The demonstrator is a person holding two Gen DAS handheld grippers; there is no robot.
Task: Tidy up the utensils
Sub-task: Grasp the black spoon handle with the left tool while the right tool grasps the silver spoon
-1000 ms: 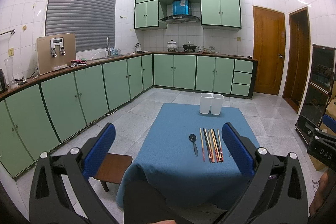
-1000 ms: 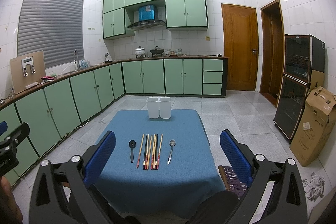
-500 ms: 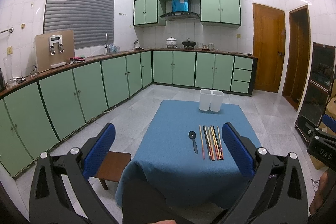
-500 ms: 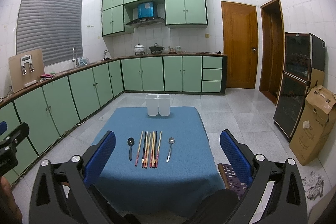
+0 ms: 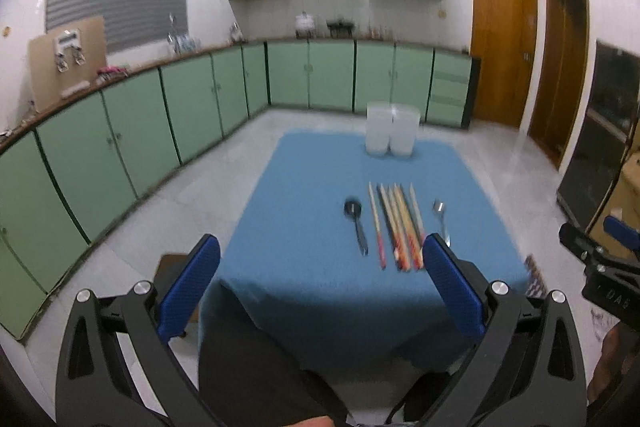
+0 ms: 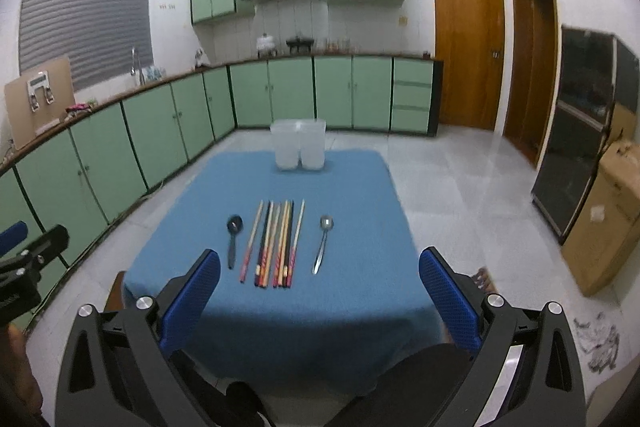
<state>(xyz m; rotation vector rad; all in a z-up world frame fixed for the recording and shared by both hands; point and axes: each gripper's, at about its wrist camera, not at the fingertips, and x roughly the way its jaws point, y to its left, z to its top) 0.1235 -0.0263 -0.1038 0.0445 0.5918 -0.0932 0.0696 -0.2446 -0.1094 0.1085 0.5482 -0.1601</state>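
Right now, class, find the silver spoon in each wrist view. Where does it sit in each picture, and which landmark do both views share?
Left wrist view: the silver spoon lies right of centre, just right of the chopsticks, its handle end partly hidden behind a blue finger pad.
Right wrist view: the silver spoon lies near the centre, fully visible, right of the chopsticks.
Shared landmark: the white utensil holder at the far edge of the blue cloth.

chopsticks [image 6: 276, 245] between spoons [image 6: 322, 243] — holder [image 6: 298, 145] behind

Both views nearer the table [image 6: 360, 291] and pitched down, silver spoon [image 5: 440, 217] newly in left view.
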